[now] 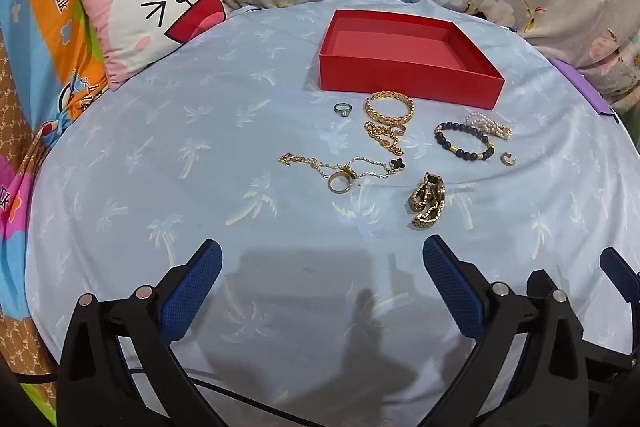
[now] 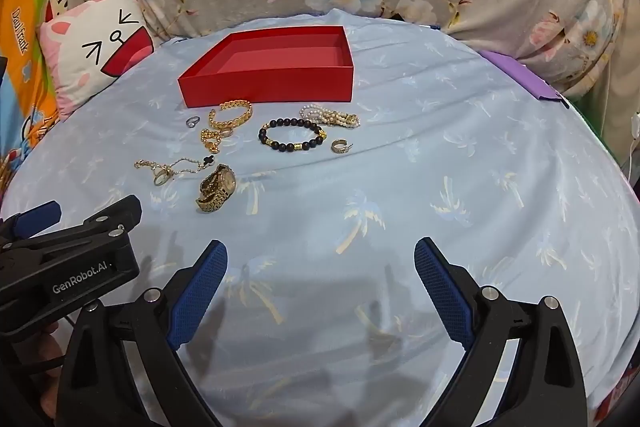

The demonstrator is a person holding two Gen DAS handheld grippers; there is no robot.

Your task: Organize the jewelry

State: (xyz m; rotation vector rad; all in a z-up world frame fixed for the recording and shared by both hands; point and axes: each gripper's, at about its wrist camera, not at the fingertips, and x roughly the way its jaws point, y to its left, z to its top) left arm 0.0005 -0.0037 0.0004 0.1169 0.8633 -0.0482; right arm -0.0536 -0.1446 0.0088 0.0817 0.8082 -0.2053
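both grippers, left gripper (image 1: 322,259) and right gripper (image 2: 320,259), hang released; thin gold chain (image 1: 344,167) could snag its ring (image 1: 340,183) or slip before red box (image 1: 408,75).

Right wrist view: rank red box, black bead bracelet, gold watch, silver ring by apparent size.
1. red box
2. black bead bracelet and gold watch: look alike, watch is nearer, so unranked
3. silver ring

Left gripper (image 1: 322,259) wide open above cloth (image 1: 200,187); jewelry near red box (image 1: 404,75).
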